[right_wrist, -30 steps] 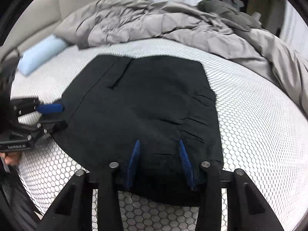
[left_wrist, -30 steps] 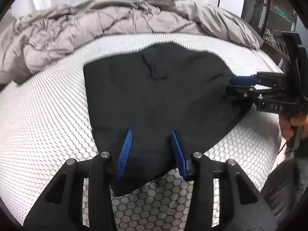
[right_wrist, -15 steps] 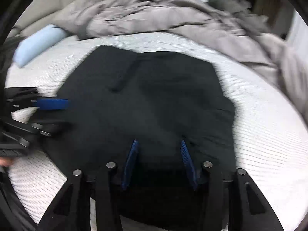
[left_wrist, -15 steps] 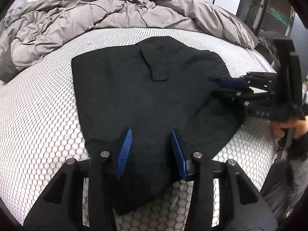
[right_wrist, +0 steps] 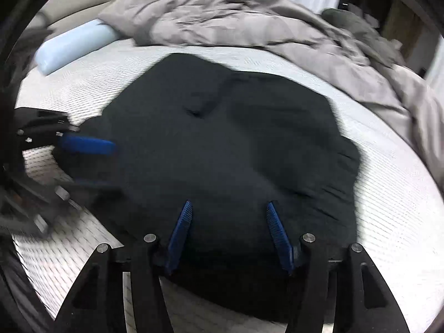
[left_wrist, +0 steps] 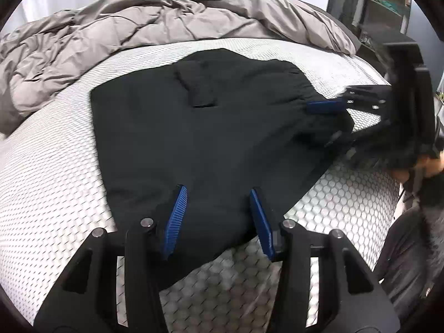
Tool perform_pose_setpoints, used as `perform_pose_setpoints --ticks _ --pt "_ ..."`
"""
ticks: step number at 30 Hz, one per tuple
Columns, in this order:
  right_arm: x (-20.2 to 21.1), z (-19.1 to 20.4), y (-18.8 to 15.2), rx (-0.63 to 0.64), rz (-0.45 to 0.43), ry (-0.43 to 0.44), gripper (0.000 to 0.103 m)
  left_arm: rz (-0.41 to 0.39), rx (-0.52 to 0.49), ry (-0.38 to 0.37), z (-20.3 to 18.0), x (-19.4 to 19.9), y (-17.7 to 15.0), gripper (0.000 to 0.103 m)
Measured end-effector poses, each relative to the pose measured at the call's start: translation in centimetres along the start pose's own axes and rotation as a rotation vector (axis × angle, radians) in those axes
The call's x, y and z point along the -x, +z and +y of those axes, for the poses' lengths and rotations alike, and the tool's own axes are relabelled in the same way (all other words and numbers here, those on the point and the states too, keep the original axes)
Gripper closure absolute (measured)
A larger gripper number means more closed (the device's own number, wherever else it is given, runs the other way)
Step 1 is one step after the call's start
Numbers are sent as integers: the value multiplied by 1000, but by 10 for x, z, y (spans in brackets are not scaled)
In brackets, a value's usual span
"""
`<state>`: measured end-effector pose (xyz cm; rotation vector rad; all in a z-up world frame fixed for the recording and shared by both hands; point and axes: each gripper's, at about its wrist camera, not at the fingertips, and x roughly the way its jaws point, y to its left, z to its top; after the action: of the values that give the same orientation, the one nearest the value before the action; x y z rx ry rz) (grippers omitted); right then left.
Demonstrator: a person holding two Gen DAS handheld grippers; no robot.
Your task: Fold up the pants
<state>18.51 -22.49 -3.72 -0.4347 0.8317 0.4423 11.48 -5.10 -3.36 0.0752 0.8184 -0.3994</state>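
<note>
Black pants (left_wrist: 208, 138) lie folded on the honeycomb-patterned mattress (left_wrist: 55, 180), pocket flap facing up. My left gripper (left_wrist: 216, 216) hangs low over their near corner. Its jaws are opening a little, cloth lies between the blue pads, and neither pad presses on it. In the right wrist view the pants (right_wrist: 222, 138) fill the middle. My right gripper (right_wrist: 229, 230) straddles their near edge with its jaws opening and cloth between the pads. From the left wrist view the right gripper (left_wrist: 328, 123) sits at the pants' bunched right edge. The left gripper (right_wrist: 88, 163) shows blurred at the left.
A crumpled grey duvet (left_wrist: 111, 41) is heaped across the far side of the bed. A light blue pillow (right_wrist: 75, 44) lies at the far left. A person's hand (left_wrist: 427, 166) holds the right gripper off the bed's edge, with dark shelves (left_wrist: 388, 5) behind.
Both grippers have dropped and pushed in over the pants. The right gripper's pads stand wider apart than before. The pants' edge by the right gripper has bunched up.
</note>
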Motion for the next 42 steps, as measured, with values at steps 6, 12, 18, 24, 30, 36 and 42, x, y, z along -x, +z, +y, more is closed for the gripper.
perform_pose_setpoints --ticks 6,12,18,24,30,36,42 --pt "26 -20 -6 -82 -91 -20 52 -60 76 -6 5 11 14 58" --pt "-2 1 42 -62 -84 29 52 -14 123 21 20 -27 57 58" --pt "-39 9 54 -17 30 -44 52 -14 121 14 34 -41 48 58" --pt "-17 -26 33 -38 -3 -79 52 -8 154 35 39 -30 41 58" --pt "-16 -17 60 -79 -46 -61 47 -53 238 29 54 -23 77 58" --pt "-65 -6 68 -45 73 -87 48 19 203 27 65 -62 79 58" --pt "-45 -29 53 -84 70 -30 50 7 194 26 67 -52 69 56"
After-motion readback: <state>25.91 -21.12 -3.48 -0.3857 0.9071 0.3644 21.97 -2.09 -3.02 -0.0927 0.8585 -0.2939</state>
